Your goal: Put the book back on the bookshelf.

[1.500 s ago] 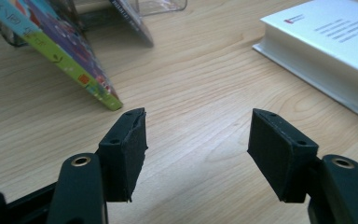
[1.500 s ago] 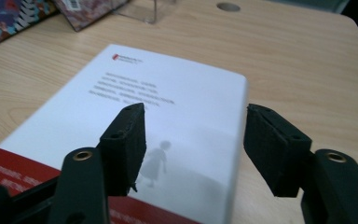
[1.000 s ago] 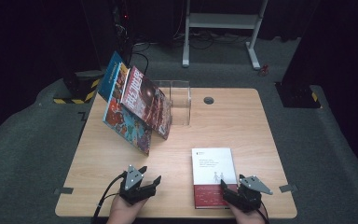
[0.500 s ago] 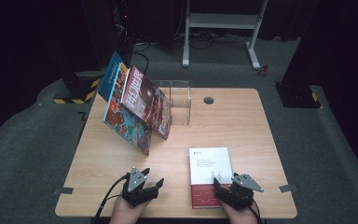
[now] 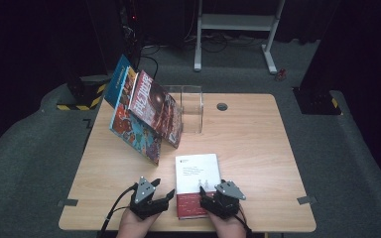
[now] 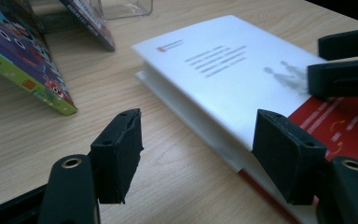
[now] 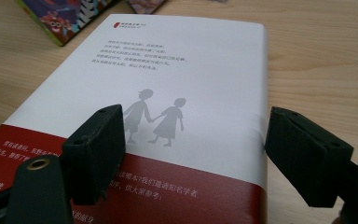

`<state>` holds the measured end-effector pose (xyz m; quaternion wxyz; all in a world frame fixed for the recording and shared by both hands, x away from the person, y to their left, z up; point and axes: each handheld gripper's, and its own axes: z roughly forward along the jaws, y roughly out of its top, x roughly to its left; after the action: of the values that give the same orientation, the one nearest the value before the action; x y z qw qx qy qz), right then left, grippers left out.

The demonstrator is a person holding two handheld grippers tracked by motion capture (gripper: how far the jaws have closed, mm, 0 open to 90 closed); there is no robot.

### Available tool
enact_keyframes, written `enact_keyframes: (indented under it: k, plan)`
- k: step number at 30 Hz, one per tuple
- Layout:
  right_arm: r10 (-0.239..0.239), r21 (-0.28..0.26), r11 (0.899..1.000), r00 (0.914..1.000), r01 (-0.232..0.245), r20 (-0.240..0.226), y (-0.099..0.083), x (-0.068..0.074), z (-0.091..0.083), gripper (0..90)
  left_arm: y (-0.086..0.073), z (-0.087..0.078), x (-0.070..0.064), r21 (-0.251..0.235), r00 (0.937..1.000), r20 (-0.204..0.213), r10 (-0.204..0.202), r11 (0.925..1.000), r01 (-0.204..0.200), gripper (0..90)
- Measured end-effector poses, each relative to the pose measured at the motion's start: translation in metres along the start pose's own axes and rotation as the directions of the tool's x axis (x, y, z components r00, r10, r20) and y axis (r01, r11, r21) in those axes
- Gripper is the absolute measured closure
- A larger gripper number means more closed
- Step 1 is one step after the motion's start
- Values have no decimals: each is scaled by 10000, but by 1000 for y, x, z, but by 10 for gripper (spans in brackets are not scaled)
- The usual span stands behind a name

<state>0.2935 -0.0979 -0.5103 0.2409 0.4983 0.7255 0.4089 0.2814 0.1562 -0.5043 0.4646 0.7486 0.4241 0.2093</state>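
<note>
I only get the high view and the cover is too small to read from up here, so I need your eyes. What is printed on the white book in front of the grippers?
Observer: The white book carries a grey drawing of two children holding hands, with lines of small text above it.
Operator: Is the right gripper touching it?
Observer: The right gripper is open, its jaws spread across the red band at the cover's near end; I cannot tell contact.
Operator: And the left one?
Observer: The left gripper is open too, low over the table, one jaw in front of the book's long edge.
</note>
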Motion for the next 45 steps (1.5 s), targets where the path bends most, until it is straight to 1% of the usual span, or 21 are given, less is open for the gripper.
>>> enact_keyframes:
  k: [3,5,6,9,12,14,17,20,21,24,25,28,29,31,33,34,35,37,40,42,45]
  plan:
    - [-140,-28,9999,9996,139,-243,2,12,5,202,0,2,-1,118,10000,25,7,9999,-8,347]
    - [-251,17,9997,9987,252,-454,4,19,9,202,-1,4,-2,249,9998,-167,116,9996,-111,365]
    - [-291,43,9996,9980,294,-566,5,21,10,201,-2,5,-1,321,9998,-187,81,9995,-75,369]
    - [-367,92,9993,9967,375,-724,6,23,11,209,-4,5,0,317,9996,-263,49,9995,-41,390]
    - [-357,141,9992,9958,370,-838,7,17,9,265,-5,5,-1,236,9987,-454,241,9995,-230,421]
    - [-373,55,9993,9968,378,-708,5,13,6,291,-5,4,-2,233,9980,-568,272,9994,-259,439]
    - [-443,-189,9989,9979,435,-462,2,4,0,333,-5,2,-3,225,9958,-827,398,9990,-381,500]
    - [-328,-342,9989,9995,328,0,-1,-7,-5,375,-5,0,-1,285,9957,-906,215,9994,-190,531]
    - [-292,-348,9990,9995,296,96,-2,-10,-6,381,-5,-1,0,290,9945,-1025,228,9994,-199,559]
    - [24,-374,9993,9996,-15,265,-4,-19,-8,395,-6,-4,6,284,9929,-1189,-58,9996,93,666]
    - [12,-342,9994,9992,2,407,-4,-21,-7,403,-6,-4,9,381,9926,-1207,-155,9991,202,711]
    - [4,-78,10000,9981,1,611,-7,-25,-3,418,-10,2,14,963,9913,-1273,-343,9942,468,757]
    - [-24,28,10000,9979,22,655,-8,-26,-1,421,-12,4,14,1126,9920,-1201,-400,9922,537,763]
    - [-81,144,9999,9975,71,706,-9,-26,0,430,-13,5,13,1151,9919,-1197,-423,9918,562,774]
    - [-269,252,9994,9962,249,834,-9,-25,0,437,-12,1,14,989,9910,-1227,-541,9929,665,748]
    - [-283,311,9992,9958,257,875,-9,-25,0,441,-11,-2,16,817,9897,-1272,-660,9937,768,747]
    - [-223,330,9993,9959,194,877,-9,-25,0,446,-10,-5,16,661,9893,-1296,-676,9949,766,750]
    - [-272,420,9988,9957,235,887,-9,-25,1,447,-8,-7,13,471,9908,-1270,-467,9975,530,756]
    - [-352,533,9981,9952,304,914,-9,-25,2,456,-7,-5,6,463,9938,-1048,-365,9981,415,756]
    - [-331,590,9979,9953,278,910,-9,-25,3,457,-8,-4,3,414,9927,-1193,-166,9989,217,746]
    - [-369,702,9971,9951,305,920,-9,-25,3,467,-8,-5,4,364,9929,-1173,-200,9990,244,718]
